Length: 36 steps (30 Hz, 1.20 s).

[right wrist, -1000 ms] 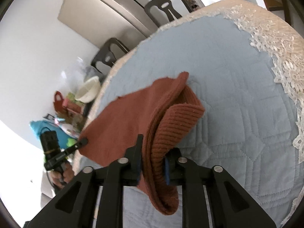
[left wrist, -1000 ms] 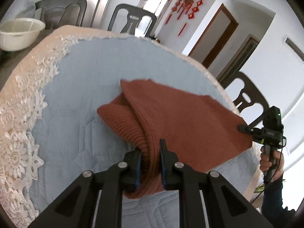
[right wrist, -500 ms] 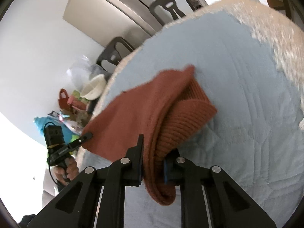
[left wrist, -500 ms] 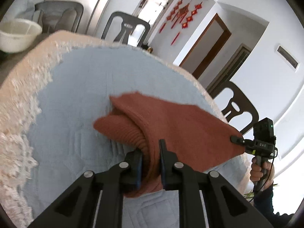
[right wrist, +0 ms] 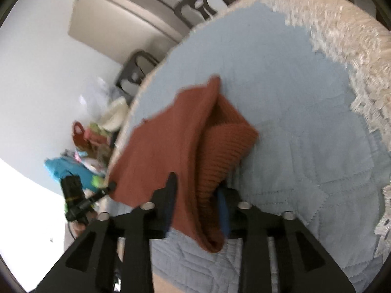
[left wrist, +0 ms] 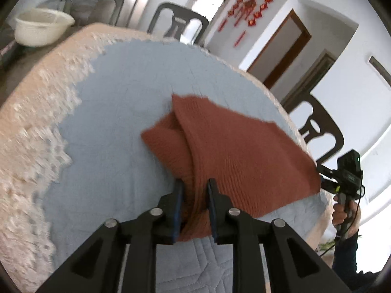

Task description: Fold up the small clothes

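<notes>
A rust-brown knitted garment (left wrist: 234, 151) lies partly folded on the blue quilted cloth (left wrist: 117, 112), its ribbed hem (right wrist: 220, 151) tucked under the upper layer. My left gripper (left wrist: 194, 185) is at its near edge with a bunch of fabric filling the gap between the pads, and its jaws are opening slightly. From the right wrist view it shows small at the garment's far corner (right wrist: 110, 186). My right gripper (right wrist: 196, 190) has its jaws opening wide. A fold of the garment (right wrist: 195, 195) hangs loose between them, and the right pad stands off it.
The round table carries a cream lace border (left wrist: 36, 131) around the blue cloth. A white basket (left wrist: 41, 28) sits at the far left. Dark chairs (left wrist: 180, 24) (left wrist: 317, 127) ring the table. A refrigerator (right wrist: 122, 17) and a pile of bags (right wrist: 90, 134) stand beyond the edge.
The right gripper's jaws have spread apart and no longer pinch the fold. Both hands have shifted sideways with the garment, and the views are now blurred.
</notes>
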Available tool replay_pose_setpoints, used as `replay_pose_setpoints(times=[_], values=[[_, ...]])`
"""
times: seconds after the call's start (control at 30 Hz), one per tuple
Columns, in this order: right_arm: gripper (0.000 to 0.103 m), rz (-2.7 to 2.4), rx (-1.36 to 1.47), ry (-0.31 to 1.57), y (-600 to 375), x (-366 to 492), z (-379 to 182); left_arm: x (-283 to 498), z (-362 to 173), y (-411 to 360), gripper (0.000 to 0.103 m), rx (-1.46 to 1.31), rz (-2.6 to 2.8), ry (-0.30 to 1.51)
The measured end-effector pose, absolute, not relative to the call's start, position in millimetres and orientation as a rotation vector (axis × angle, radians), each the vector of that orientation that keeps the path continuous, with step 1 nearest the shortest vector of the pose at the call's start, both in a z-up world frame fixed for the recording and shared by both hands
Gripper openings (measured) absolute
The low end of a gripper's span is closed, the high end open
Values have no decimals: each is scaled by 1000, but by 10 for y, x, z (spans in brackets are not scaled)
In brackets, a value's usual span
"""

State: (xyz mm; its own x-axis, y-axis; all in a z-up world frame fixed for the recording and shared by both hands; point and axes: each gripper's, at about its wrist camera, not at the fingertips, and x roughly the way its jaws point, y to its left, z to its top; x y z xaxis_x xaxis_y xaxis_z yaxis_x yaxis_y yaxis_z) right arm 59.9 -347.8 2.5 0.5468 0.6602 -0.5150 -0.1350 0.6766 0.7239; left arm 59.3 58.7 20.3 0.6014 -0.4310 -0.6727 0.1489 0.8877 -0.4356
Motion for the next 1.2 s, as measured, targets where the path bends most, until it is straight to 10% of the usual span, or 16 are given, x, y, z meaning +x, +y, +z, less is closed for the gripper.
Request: replay_pose_setpoints(times=[0.27, 0.37, 1.2], values=[[52, 511, 777, 915, -3404, 979, -86, 722, 602, 396, 31, -322, -381, 748], [18, 482, 690, 870, -3385, 1011, -4, 871, 450, 185, 32, -261, -404, 804], [20, 193, 131, 776, -2839, 385, 85, 679, 193, 28, 32, -166, -264, 791]])
